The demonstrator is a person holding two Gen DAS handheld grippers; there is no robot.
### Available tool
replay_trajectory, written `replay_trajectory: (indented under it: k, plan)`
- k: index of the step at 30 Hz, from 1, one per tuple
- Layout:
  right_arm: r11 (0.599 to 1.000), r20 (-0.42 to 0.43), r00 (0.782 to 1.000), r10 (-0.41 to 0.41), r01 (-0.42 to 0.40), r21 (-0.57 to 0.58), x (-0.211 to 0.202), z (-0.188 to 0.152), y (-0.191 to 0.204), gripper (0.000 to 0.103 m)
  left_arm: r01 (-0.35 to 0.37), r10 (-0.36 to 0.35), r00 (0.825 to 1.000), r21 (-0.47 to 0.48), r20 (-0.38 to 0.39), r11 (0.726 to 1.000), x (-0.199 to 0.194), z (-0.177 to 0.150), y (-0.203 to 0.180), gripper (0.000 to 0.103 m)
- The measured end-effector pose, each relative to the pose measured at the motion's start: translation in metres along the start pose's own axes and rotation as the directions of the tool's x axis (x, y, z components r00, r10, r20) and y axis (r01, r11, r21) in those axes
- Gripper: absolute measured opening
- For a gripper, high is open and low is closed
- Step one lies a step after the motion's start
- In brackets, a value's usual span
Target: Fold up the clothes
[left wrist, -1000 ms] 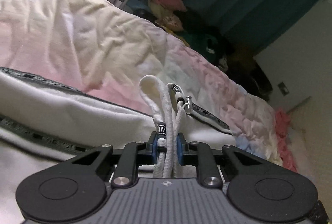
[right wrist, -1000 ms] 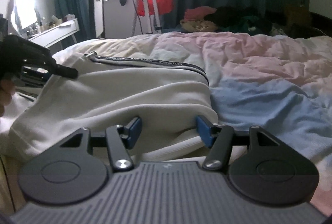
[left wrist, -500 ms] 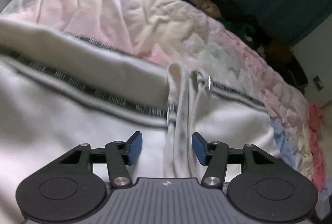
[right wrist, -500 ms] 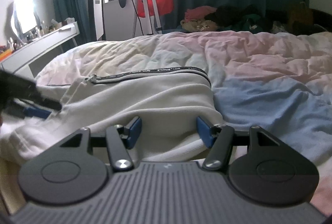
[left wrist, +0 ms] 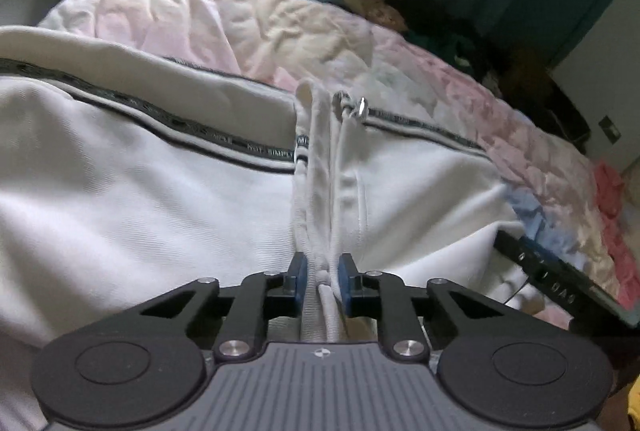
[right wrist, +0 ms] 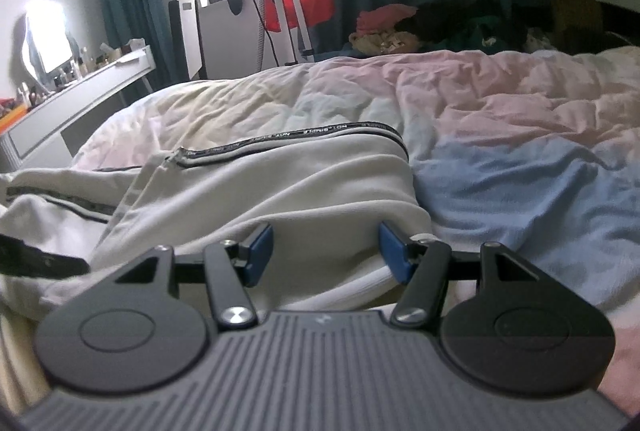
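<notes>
Your left gripper (left wrist: 321, 281) has its blue-padded fingers (left wrist: 298, 277) clenched on the flat white woven drawstrings (left wrist: 320, 167) of the cream-white zip-up garment with black lettered tape along its zipper (left wrist: 160, 199). The cords run straight ahead from between the fingers up to the metal zipper pull (left wrist: 362, 109). Pinching them there looks like a way to gather the loose cords so they don't trail out of a fold. The garment lies spread on the rumpled pastel pink, cream and blue quilt of the bed (left wrist: 248, 27), ahead of and to both sides of the fingers.

Your right gripper (right wrist: 326, 251) has its fingers (right wrist: 260, 249) spread apart and gripping nothing. They sit just short of the garment's near rolled edge, which lies between and ahead of them, seemingly lined up for a pinch.

Compared with half a second ago, your left fingers have gone from spread on either side of the cords to clamped on them. A second ago they also gripped the cords, so this is a re-grip lower down. The right fingers have barely shifted, while more of the garment has been laid out to their left.
</notes>
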State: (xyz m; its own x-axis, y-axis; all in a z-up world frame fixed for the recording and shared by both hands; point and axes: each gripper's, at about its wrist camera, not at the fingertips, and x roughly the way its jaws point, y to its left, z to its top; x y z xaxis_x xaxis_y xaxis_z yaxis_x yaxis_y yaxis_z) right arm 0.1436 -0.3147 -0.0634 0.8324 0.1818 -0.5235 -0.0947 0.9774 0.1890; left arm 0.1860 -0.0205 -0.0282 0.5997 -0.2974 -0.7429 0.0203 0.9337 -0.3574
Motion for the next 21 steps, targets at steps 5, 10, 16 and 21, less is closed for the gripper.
replay_trajectory:
  k: [5, 10, 16, 21]
  plan:
    - [1.0, 0.012, 1.0, 0.006, -0.006, -0.001, -0.003, 0.0, 0.0, 0.06, -0.028, 0.028, 0.999, 0.0, 0.025, 1.0, -0.005, -0.008, 0.0, 0.011]
    - [0.999, 0.009, 1.0, -0.008, 0.008, -0.033, 0.002, -0.004, 0.004, 0.062, -0.023, 0.024, 0.999, -0.018, 0.039, 1.0, -0.003, -0.009, 0.005, 0.029]
    - [0.999, 0.007, 1.0, -0.018, 0.018, -0.04, 0.003, -0.006, 0.006, 0.062, -0.086, 0.087, 0.996, -0.044, 0.032, 0.995, -0.027, -0.014, 0.015, 0.055]
    - [0.999, 0.003, 1.0, -0.02, 0.02, -0.036, 0.001, -0.007, 0.007, 0.062, -0.187, 0.183, 0.982, -0.164, -0.038, 0.969, -0.054, -0.016, 0.04, 0.083]
